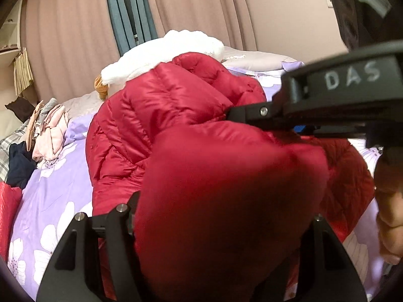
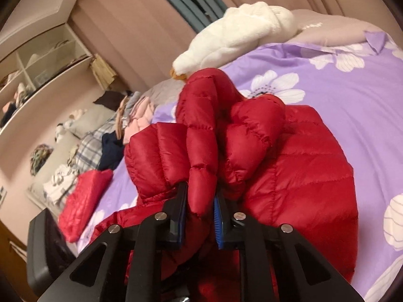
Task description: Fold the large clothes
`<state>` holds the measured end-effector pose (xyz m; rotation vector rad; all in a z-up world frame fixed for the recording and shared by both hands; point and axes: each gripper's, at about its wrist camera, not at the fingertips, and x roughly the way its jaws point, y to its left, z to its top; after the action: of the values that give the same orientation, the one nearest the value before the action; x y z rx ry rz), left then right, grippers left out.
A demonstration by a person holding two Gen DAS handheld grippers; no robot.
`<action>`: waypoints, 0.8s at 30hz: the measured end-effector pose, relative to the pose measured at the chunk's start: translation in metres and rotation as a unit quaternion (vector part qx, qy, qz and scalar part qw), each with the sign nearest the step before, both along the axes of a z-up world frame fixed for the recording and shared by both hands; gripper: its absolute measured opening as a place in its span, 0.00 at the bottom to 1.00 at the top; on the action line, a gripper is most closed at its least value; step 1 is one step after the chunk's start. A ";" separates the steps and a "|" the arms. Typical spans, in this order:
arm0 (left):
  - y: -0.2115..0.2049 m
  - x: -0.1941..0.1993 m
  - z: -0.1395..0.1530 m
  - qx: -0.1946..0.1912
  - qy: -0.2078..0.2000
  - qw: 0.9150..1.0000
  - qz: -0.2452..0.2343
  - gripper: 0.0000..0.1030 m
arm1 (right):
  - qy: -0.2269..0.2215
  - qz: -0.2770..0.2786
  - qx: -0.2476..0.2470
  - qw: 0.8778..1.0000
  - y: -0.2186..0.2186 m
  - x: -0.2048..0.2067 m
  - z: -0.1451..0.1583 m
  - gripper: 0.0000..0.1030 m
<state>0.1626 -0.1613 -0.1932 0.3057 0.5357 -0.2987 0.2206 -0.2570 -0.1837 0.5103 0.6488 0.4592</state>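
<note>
Your right gripper (image 2: 200, 210) clamped on quilted fold of red down jacket (image 2: 289, 166) — jacket bunched on floral duvet (image 2: 352, 95). Your left gripper (image 1: 224, 216) — fingers buried in jacket, grip unreadable.

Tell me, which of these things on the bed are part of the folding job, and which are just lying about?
In the job:
red puffer jacket
right gripper, clamped on a fold of it
left gripper, buried in its fabric

Lying about:
white plush toy
heap of clothes
small red quilted piece
purple floral bedcover
</note>
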 end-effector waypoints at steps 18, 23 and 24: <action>0.078 -0.022 0.050 -0.235 0.123 0.963 -0.043 0.44 | -0.003 -0.020 -0.030 0.999 -0.002 -0.002 -0.001 0.16; 0.114 -0.020 0.069 -0.321 0.127 0.938 -0.021 0.38 | 0.001 -0.034 -0.039 0.999 -0.006 -0.001 -0.003 0.16; 0.121 -0.020 0.074 -0.334 0.126 0.934 -0.013 0.38 | 0.003 -0.033 -0.036 0.999 -0.007 -0.001 -0.004 0.16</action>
<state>0.1422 -0.0401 -0.1193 -0.3933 0.6488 -0.5301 0.2200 -0.2637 -0.1872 0.4639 0.6500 0.3702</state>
